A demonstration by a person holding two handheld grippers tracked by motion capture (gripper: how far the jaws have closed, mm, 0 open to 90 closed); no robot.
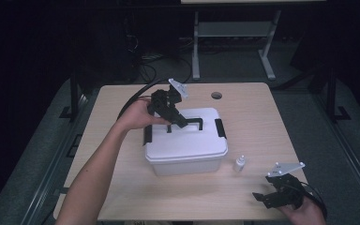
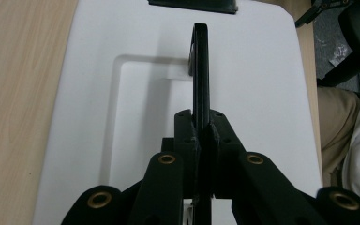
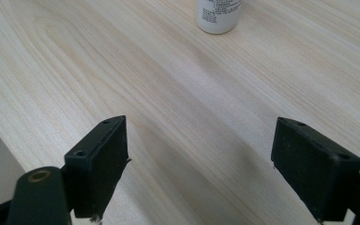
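One hand-held gripper [image 2: 201, 136], left, clamped on box handle [image 2: 200, 70]; right [image 3: 199, 164] agape.

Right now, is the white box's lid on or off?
On. The lid sits flat over the white box, side latch down, and the left gripper is clamped on its black handle.

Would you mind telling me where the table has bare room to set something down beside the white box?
The widest free patch is the table surface in front of the white box, between the person's forearm and the small white bottle. The strip right of the box toward the table hole is also bare. It is crowded at the box's black handle, where the left gripper is clamped, and near the right gripper.
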